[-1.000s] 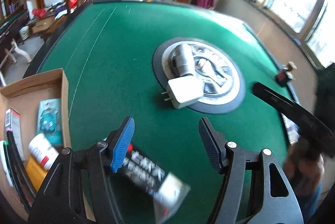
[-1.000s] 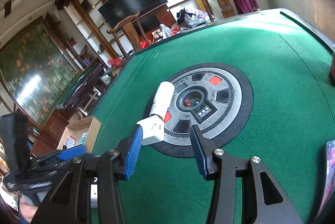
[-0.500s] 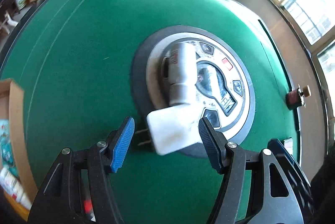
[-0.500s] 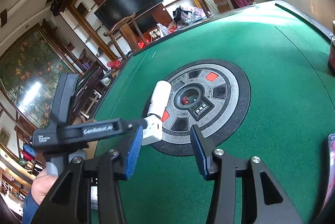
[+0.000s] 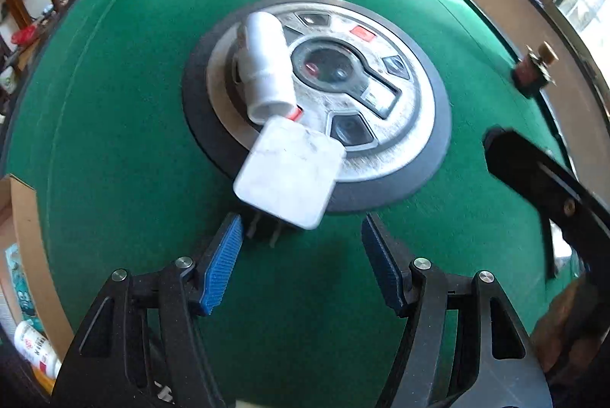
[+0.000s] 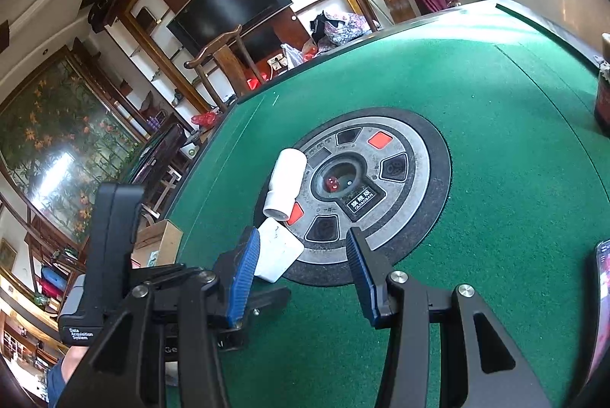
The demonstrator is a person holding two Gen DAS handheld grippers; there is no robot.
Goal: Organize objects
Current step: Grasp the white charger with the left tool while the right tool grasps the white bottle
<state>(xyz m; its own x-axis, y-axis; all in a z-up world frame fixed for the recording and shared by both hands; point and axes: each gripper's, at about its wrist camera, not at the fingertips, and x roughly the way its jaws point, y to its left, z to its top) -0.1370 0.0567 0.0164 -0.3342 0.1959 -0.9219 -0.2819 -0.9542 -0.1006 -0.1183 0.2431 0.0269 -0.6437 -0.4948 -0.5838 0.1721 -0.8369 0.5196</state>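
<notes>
A: Where does the white charger (image 5: 288, 172) sit?

B: It lies near the middle of the green table (image 5: 114, 95), on the rim of the round control panel (image 5: 400, 126) set into the felt. Its square body overhangs the panel's dark outer ring on the side toward the grippers, and its metal prongs point down at the felt.

A: And the other white piece?

B: A white bottle (image 5: 266, 65) lies on its side on the panel. One end is touching or just beside the charger; the other points toward the table's far edge.

A: What about the left gripper (image 5: 301, 255)?

B: Its blue-padded fingers (image 5: 223, 255) stand wide apart, holding nothing. They hover just short of the charger, the prongs close to the left pad.

A: The right gripper (image 6: 301, 274)?

B: Also spread, nothing between its pads. In its own view the charger (image 6: 276, 253) shows just beside its left pad, and the left gripper's black body sits low at the left.

A: Anything else on the table?

B: A small dark red bottle (image 5: 532, 72) stands at the right edge. A cardboard box (image 5: 23, 217) with packets in it sits at the left edge.
</notes>
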